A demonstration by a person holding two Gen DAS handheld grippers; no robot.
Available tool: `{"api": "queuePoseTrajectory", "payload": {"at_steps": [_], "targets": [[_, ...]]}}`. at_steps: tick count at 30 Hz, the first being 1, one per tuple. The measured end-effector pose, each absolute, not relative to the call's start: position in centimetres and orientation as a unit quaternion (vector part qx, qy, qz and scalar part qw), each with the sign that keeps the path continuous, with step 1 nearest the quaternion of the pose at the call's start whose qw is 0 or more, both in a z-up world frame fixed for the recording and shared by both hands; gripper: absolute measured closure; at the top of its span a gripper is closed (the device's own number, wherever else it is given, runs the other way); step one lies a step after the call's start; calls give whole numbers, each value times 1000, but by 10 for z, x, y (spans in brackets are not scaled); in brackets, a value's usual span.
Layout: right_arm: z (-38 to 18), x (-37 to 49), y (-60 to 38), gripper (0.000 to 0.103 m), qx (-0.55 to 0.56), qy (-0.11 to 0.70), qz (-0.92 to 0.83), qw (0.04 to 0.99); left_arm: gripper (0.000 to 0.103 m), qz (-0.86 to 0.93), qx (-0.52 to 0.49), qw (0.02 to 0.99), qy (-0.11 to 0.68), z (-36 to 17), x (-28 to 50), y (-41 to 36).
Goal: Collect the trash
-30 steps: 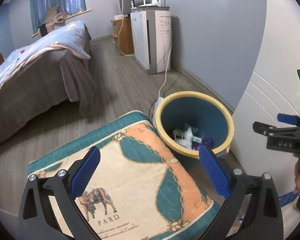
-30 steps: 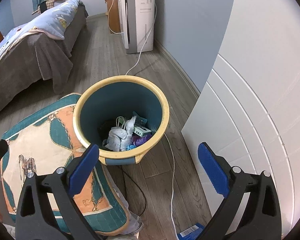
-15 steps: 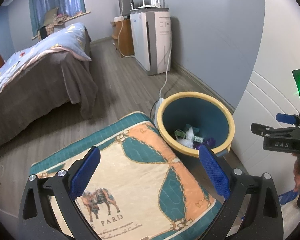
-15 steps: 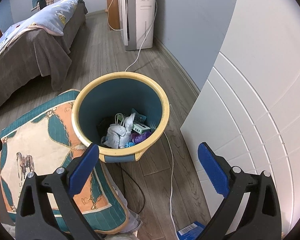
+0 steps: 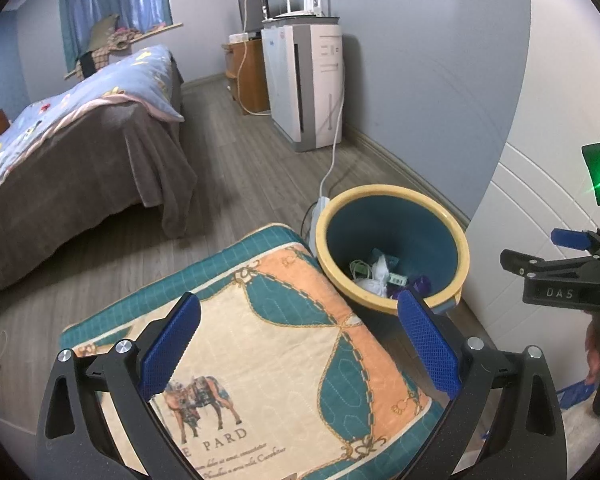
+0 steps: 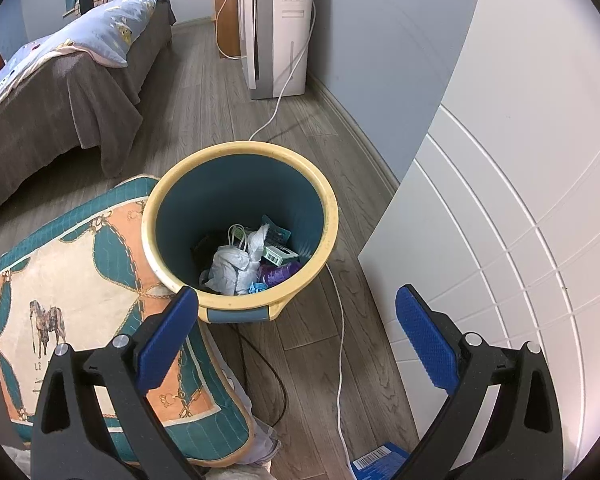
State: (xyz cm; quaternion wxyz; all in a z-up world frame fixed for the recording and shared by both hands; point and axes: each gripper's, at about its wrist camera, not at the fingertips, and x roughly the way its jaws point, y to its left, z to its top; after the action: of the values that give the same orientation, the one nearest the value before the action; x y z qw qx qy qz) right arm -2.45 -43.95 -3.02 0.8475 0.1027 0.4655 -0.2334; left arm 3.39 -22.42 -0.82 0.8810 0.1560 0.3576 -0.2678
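the trash bin (image 6: 240,228), teal inside with a yellow rim, is seen standing on the wood floor (image 6: 204,92), between a patterned cushion (image 6: 76,280) and a white panelled door (image 6: 520,240). its rim is overlapped by nothing, and the cushion's edge is touching or just beside its wall. inside it a crumpled white bag (image 6: 232,264), a small white and green box (image 6: 280,255), a purple wrapper (image 6: 278,273) and a bit of blue scrap are gathered at the bottom. a white cable (image 6: 340,340) is laid along the floor beside the bin, and a blue packet with a barcode (image 6: 376,462) is seen lying on the floor near the door, at the lower edge of the right wrist view.

the right gripper (image 6: 296,328) is held above the floor just in front of the bin, its jaws spread wide with nothing between them. the left gripper (image 5: 300,340) is held over the cushion (image 5: 260,340), jaws likewise wide and empty, with the bin (image 5: 392,240) ahead to its right. farther back a bed (image 5: 80,132) and a white air purifier (image 5: 308,84) against the blue wall are visible.
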Motion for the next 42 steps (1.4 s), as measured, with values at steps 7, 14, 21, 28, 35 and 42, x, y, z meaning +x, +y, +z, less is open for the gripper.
{"api": "queuePoseTrajectory", "payload": {"at_steps": [7, 14, 21, 28, 35, 42], "targets": [[-32, -25, -440, 6, 102, 467, -234, 847, 5, -268, 156, 881, 358, -8, 33, -225], [-32, -25, -439, 6, 102, 467, -234, 846, 5, -269, 156, 880, 358, -7, 33, -225], [-34, -27, -439, 6, 102, 469, -234, 846, 5, -271, 156, 879, 359, -8, 33, -225], [-34, -27, -440, 6, 102, 469, -234, 846, 5, -273, 157, 879, 359, -8, 32, -225], [-34, -27, -440, 6, 102, 470, -234, 845, 5, -276, 158, 878, 359, -9, 30, -226], [-34, -26, -440, 6, 102, 470, -233, 845, 5, -294, 149, 870, 366, -11, 31, -226]]}}
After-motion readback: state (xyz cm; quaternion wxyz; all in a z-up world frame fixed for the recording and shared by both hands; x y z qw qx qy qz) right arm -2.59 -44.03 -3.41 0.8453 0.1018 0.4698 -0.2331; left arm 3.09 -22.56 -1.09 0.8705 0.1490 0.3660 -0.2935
